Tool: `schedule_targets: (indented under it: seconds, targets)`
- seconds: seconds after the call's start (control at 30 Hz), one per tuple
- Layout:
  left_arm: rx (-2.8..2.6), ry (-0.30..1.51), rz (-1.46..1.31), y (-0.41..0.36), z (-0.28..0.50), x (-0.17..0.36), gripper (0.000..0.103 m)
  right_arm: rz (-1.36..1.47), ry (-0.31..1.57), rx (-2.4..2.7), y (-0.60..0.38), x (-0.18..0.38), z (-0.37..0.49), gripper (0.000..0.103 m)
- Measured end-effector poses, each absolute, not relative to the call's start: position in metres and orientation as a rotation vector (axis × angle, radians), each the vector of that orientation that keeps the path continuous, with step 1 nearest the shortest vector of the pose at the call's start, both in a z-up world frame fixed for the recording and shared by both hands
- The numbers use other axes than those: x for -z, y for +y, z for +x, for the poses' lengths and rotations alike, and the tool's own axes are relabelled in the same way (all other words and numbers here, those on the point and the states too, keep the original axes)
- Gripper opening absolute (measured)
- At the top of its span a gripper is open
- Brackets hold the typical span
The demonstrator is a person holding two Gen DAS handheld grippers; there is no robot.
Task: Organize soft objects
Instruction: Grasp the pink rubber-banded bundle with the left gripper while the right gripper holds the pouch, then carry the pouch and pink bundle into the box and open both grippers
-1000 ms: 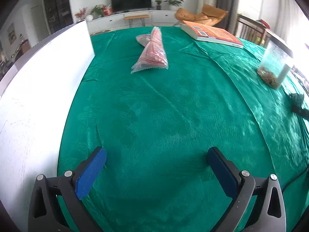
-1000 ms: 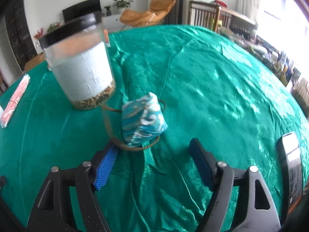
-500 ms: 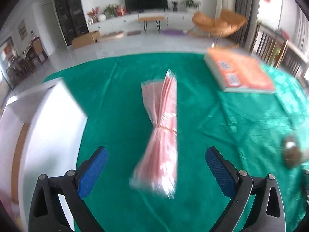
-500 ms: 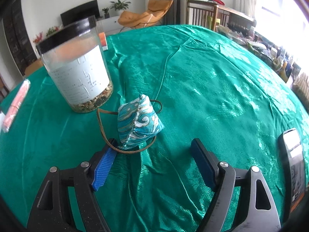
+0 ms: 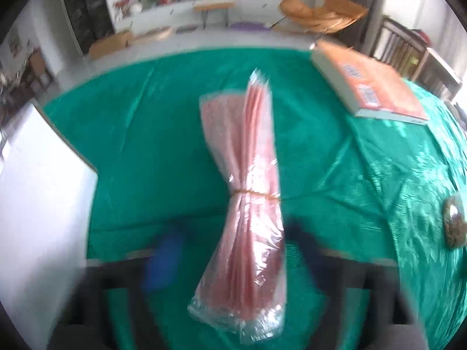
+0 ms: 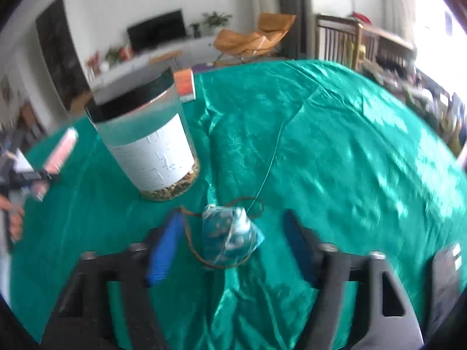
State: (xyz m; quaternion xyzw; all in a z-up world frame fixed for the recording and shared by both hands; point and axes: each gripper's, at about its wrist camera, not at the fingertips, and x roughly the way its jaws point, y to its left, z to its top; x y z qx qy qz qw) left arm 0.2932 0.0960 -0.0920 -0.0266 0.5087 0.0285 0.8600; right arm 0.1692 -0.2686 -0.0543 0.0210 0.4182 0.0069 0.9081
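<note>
The left claw [image 5: 233,259] is spread wide, its blurred fingers [image 5: 163,262] standing on either side of the near end of a pink bundle [image 5: 251,204]; they do not appear to touch it, though blur hides the exact gap. The bundle is a sheaf of pink sheets in clear wrap, cinched at the middle by a rubber band [image 5: 254,194], and it lies lengthwise on the green cloth [image 5: 146,134] of the worktop, pointing away from the camera. A white board [image 5: 38,204] lies along the left side of the cloth. An orange book [image 5: 376,87] lies flat at the far right, well apart from the bundle. Part of a jar [image 5: 454,223] shows at the right edge.

The right claw [image 6: 233,250] is also released, with its blue-padded fingers [image 6: 163,253] set to either side of a small teal pouch [image 6: 227,239]. The pouch rests on the cloth [image 6: 335,145], and a brown cord [image 6: 189,233] loops around it; the cord passes just beside the left finger. A clear jar [image 6: 146,140] with a black lid and white label stands upright just behind the pouch, with grainy contents at its bottom. A dark phone [image 6: 446,280] lies at the right edge. Far left, the other claw [image 6: 32,175] is seen by the bundle [image 6: 58,151].
</note>
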Motion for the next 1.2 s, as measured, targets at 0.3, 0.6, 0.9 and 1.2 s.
schedule_targets:
  seconds: [0.3, 0.6, 0.9, 1.2]
  targets:
    - [0.185, 0.996, -0.263, 0.094, 0.225, 0.026, 0.031, 0.120, 0.768, 0.035, -0.292, -0.027, 0.166, 0.034]
    - [0.199, 0.832, -0.321, 0.173, 0.089, -0.080, 0.031, 0.134, 0.636, -0.371, -0.149, -0.141, 0.097, 0.034]
    - [-0.270, 0.870, -0.157, 0.298, -0.018, -0.070, 0.082, 0.136, 0.769, -0.903, 0.068, -0.139, 0.034, 0.035]
    - [-0.479, 0.796, -0.118, 0.313, -0.060, -0.061, 0.093, 0.015, 0.968, -0.988, 0.148, -0.080, 0.016, 0.071]
